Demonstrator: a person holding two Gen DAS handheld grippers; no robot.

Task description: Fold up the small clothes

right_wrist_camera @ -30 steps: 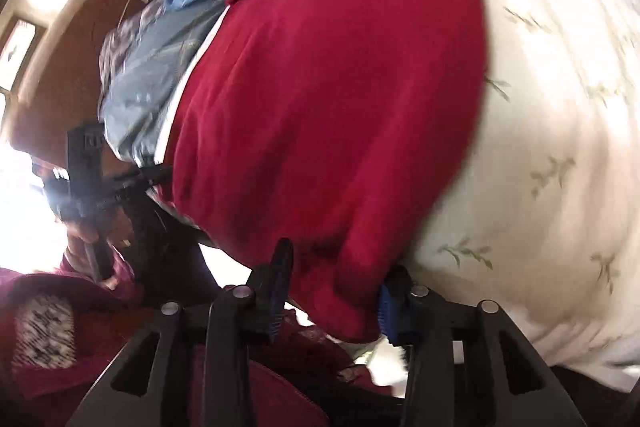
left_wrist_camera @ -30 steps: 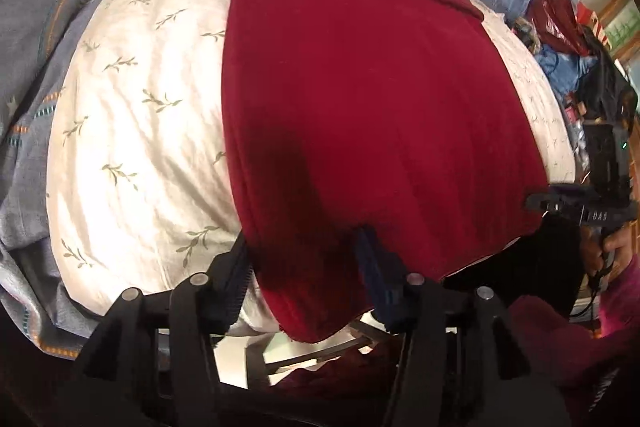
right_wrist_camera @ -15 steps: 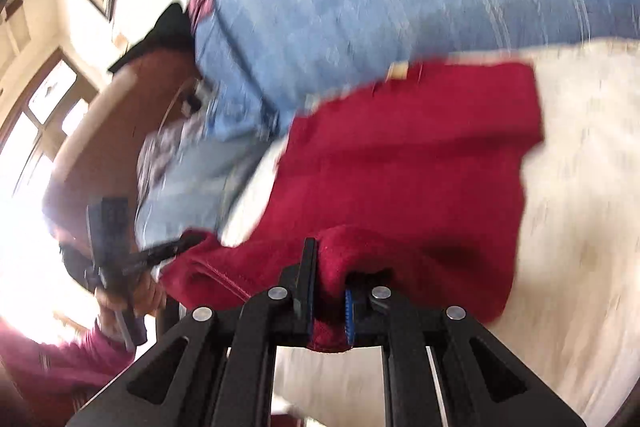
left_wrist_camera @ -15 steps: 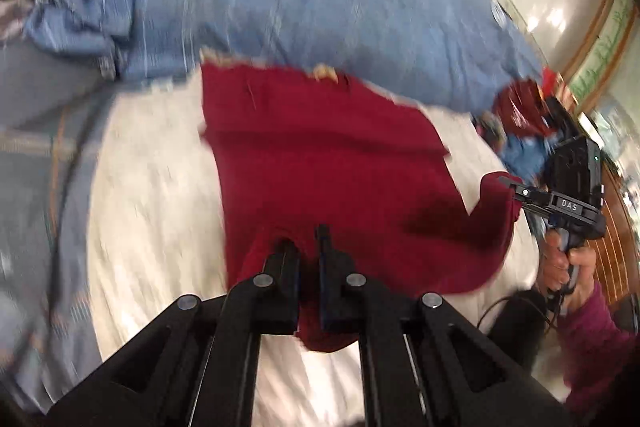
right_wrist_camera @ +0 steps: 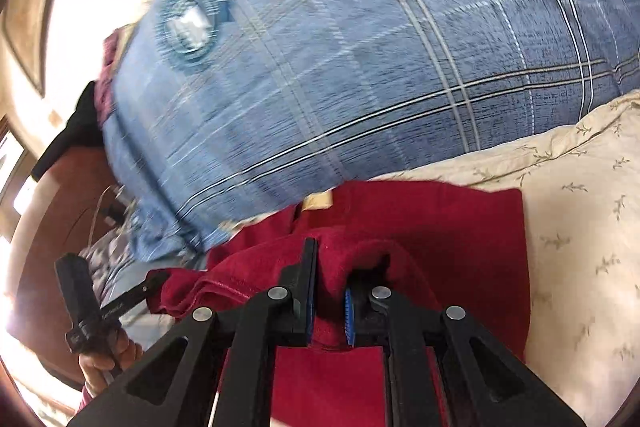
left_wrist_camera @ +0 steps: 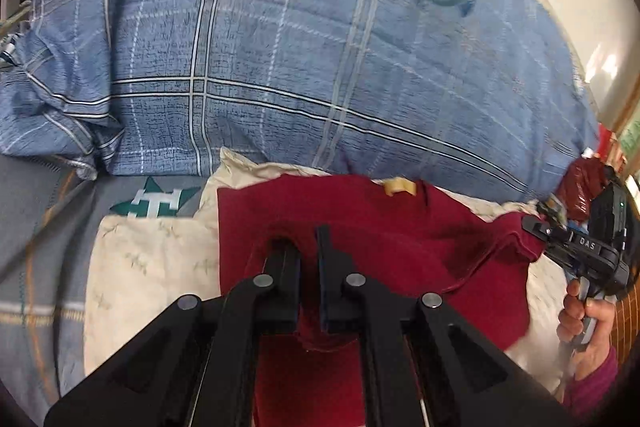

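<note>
Since a second ago, you have lifted the red garment's (left_wrist_camera: 372, 227) near hem off the cream pillow (left_wrist_camera: 152, 259) toward twelve o'clock, doubling it over itself. Your left gripper (left_wrist_camera: 308, 259) clamps one hem corner. Your right gripper (right_wrist_camera: 328, 287) pinches the other. Behind, at twelve, rises the blue plaid bedding (left_wrist_camera: 280, 47).
</note>
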